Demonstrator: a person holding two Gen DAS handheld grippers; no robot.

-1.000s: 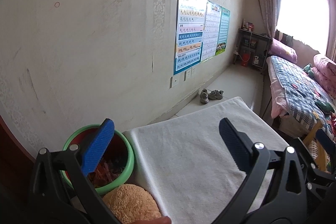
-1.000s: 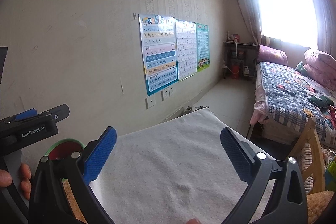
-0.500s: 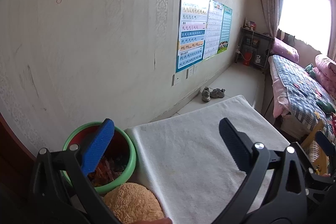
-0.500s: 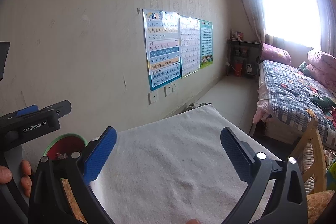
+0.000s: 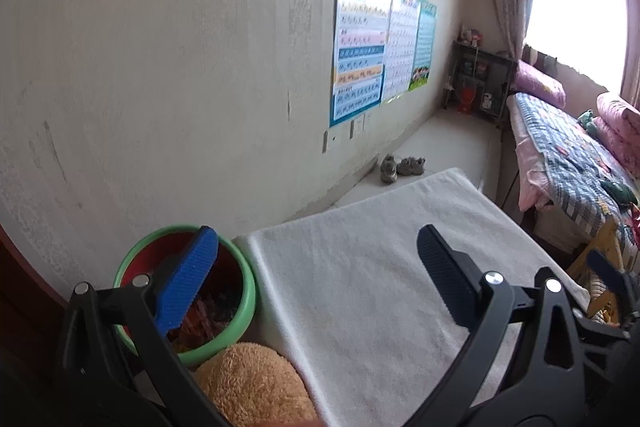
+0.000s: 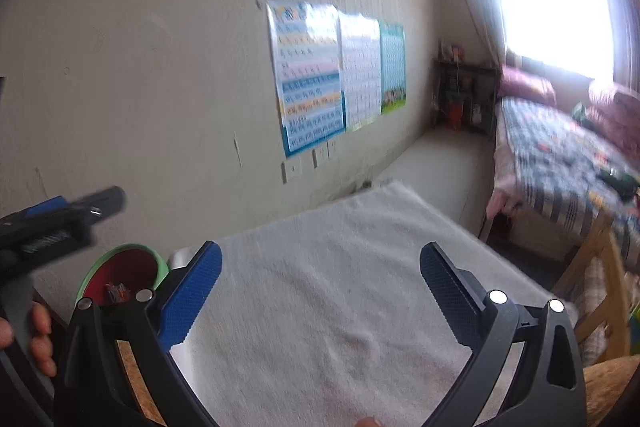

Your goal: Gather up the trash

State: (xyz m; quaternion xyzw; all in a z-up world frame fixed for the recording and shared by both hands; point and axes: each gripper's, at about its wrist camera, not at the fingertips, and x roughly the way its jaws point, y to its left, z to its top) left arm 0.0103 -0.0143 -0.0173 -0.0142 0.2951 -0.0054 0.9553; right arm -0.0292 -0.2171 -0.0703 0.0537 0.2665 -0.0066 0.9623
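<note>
Wall charts (image 5: pixel 360 51): print unreadable. Green bin (image 5: pixel 244 291) at the towel-covered counter's (image 5: pixel 360 267) left edge holds orange wrappers (image 5: pixel 200 321). Left gripper (image 5: pixel 316 277) and right gripper (image 6: pixel 320 285): jaws apart, nothing held

wall (image 5: pixel 180 87): pale, posters (image 5: pixel 360 59) | window (image 5: pixel 576 11): bright | bed (image 5: pixel 568 155): right

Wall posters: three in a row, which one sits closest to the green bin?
The largest poster, with coloured bands and a blue border, hangs at the near end of the row, closest to the green bin. The green-bordered poster is farthest.
</note>
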